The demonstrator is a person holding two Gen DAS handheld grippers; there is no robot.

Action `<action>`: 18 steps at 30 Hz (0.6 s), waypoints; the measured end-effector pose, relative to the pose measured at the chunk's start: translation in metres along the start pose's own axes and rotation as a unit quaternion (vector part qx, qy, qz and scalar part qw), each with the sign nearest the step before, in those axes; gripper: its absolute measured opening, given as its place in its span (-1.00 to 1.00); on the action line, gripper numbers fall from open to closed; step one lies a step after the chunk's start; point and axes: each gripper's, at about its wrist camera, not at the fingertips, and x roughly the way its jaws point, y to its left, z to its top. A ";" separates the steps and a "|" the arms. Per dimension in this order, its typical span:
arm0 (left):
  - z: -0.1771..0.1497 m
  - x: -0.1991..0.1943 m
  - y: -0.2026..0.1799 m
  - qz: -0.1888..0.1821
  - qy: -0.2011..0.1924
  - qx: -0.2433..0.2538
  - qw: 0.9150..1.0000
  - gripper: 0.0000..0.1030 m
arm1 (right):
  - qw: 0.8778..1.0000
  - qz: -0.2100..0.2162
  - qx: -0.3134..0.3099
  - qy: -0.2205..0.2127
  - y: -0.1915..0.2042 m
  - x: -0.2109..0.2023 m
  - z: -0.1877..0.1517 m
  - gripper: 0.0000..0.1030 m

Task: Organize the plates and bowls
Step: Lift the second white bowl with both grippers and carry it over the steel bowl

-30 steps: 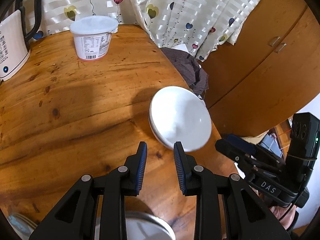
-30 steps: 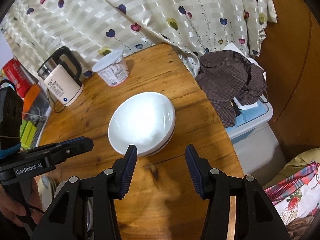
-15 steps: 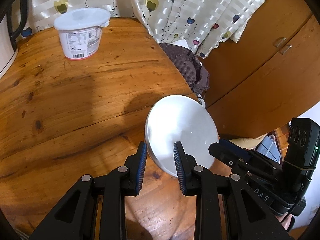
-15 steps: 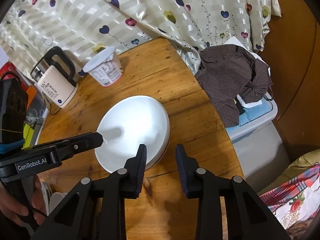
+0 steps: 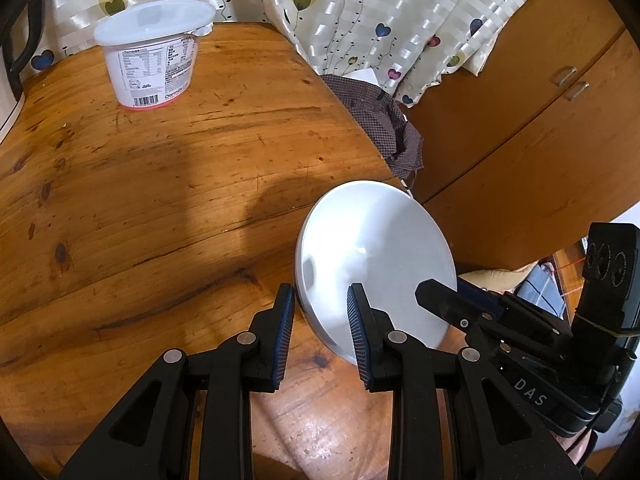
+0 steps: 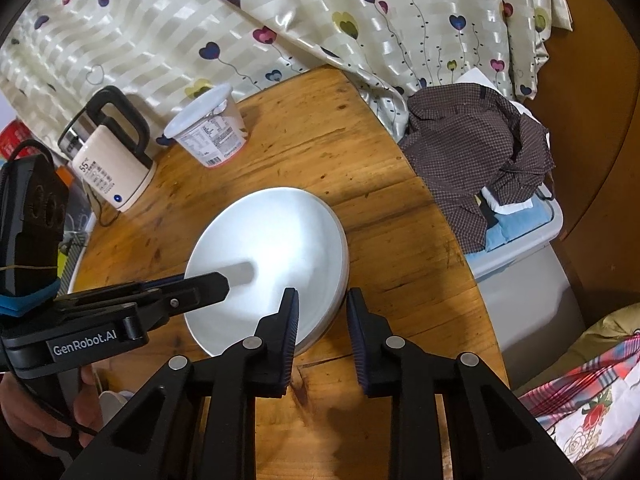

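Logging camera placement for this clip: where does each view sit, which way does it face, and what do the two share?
Left wrist: on the left gripper, angled down at the table; its fingers straddle the bowls' rim, and the right gripper enters from the right.
Right wrist: on the right gripper, angled down at the bowls; the left gripper and a hand show at left.
Shared: bowls, tub, table, shirt, curtain.

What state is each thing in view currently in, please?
Stacked white bowls: nested, upright on the table.
Left gripper: jaws open, straddling the bowls' rim.
Right gripper: jaws have just been closing, rim between them, not yet pressing.
Tub: upright, lid on.
Kettle: upright, lid shut.
Shirt: crumpled.
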 end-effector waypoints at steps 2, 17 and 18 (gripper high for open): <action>-0.001 0.000 -0.001 0.001 0.000 0.001 1.000 -0.45 | 1.000 -0.001 -0.001 0.000 0.000 0.000 0.000 -0.55; -0.007 -0.020 -0.003 -0.002 -0.015 0.000 1.000 -0.45 | 1.000 0.001 -0.010 -0.015 0.010 -0.023 -0.002 -0.58; -0.008 -0.023 -0.004 -0.002 -0.018 -0.001 1.000 -0.45 | 1.000 0.001 -0.010 -0.016 0.012 -0.026 -0.002 -0.58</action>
